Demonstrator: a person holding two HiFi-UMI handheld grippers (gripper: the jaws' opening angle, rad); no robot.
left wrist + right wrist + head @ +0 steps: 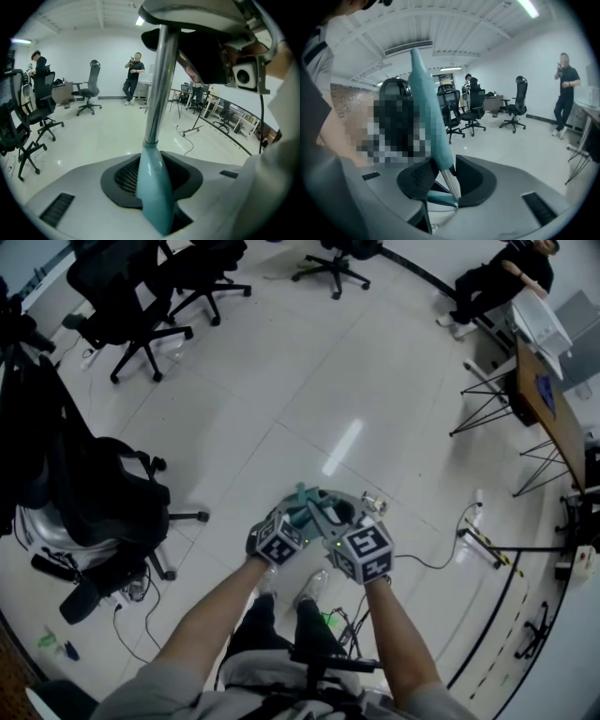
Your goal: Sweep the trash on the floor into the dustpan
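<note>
In the head view my two grippers meet low over the white floor, just in front of my feet. My left gripper (300,514) is shut on a teal handle (302,498). In the left gripper view that teal handle (153,187) stands between the pads of my left gripper (154,185), and a silver pole (159,75) rises from it. My right gripper (330,519) is shut on a second teal handle (427,112), which leans left between the pads of my right gripper (446,177); a thin metal rod (451,180) runs down from it. Neither tool's head is in view. No trash can be made out.
Black office chairs stand at the left (89,493) and at the back (141,296). A cable (441,559) and a floor stand (487,545) lie to the right, with trestle tables (544,409) behind. A person (497,277) sits at the far right; another person (136,70) stands across the room.
</note>
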